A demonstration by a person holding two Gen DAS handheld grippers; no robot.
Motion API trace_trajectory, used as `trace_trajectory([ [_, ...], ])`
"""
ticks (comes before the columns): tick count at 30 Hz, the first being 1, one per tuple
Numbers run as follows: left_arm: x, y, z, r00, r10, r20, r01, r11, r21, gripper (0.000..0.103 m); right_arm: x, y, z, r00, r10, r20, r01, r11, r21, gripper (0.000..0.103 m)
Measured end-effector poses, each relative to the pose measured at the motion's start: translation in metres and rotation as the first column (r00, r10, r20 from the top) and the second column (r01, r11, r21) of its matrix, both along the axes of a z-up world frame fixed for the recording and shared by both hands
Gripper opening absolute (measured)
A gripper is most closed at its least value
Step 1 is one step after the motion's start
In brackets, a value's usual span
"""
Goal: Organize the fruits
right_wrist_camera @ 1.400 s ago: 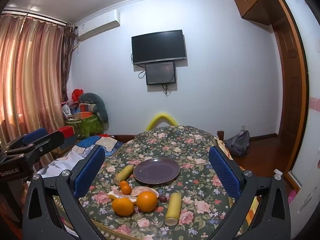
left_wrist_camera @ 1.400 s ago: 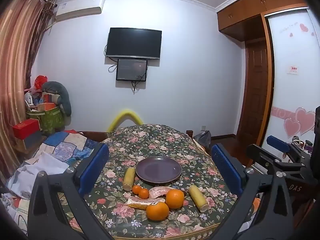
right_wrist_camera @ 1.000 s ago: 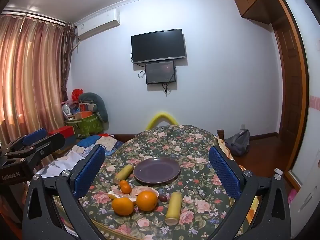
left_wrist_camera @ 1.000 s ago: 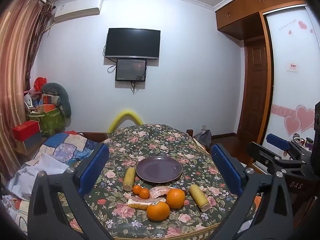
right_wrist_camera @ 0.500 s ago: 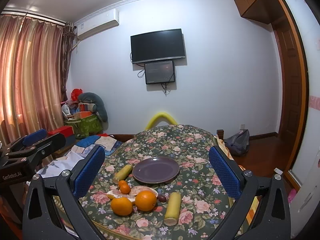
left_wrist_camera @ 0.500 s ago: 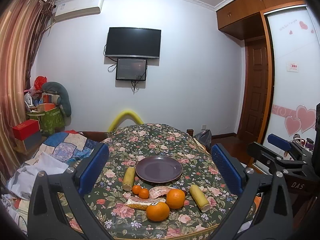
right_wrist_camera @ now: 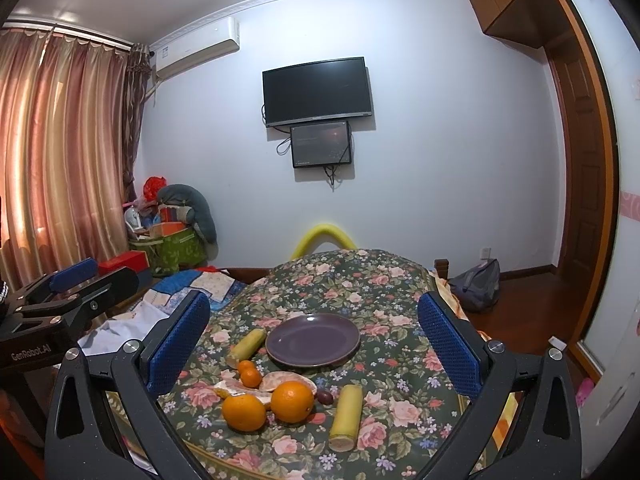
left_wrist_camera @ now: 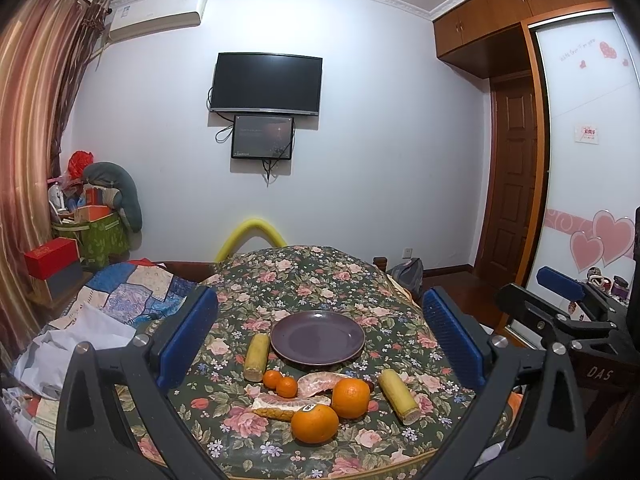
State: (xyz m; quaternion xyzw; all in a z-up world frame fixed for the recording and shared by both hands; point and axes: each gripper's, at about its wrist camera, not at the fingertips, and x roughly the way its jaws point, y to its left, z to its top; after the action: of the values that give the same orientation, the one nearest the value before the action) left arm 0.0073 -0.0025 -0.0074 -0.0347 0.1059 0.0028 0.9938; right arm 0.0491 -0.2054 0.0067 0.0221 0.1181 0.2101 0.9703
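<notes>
We hold both grippers — left gripper (left_wrist_camera: 320, 336) and right gripper (right_wrist_camera: 312, 340) — spread apart, empty, above the table's near edge; the oranges (right_wrist_camera: 292, 401) lie ahead, short of the plate (right_wrist_camera: 313, 339), nearer our right.

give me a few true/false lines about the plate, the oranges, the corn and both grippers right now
1. The purple plate has no fruit on it. True.
2. The left gripper is shut on an orange. False: it is open and holds nothing.
3. Two large oranges sit nearer the cameras than the plate. True.
4. Both corn pieces lie on the plate. False: one lies on the floral tablecloth to the plate's left, the other near the front right.
5. The right gripper is open and empty. True.
6. The small tangerines are stacked on the big oranges. False: they sit on the cloth beside the left corn.
</notes>
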Motion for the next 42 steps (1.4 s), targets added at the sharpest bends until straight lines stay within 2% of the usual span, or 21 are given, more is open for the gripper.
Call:
trace_trajectory([
  [42, 0.0054, 0.0019, -0.0027, 1.0, -0.003, -0.015, 0.003, 1.0, -0.001, 0.103, 0.0015, -0.0013, -0.0008, 1.0, -0.01, -0.003, 0.01, 1.0, -0.01, 0.103],
])
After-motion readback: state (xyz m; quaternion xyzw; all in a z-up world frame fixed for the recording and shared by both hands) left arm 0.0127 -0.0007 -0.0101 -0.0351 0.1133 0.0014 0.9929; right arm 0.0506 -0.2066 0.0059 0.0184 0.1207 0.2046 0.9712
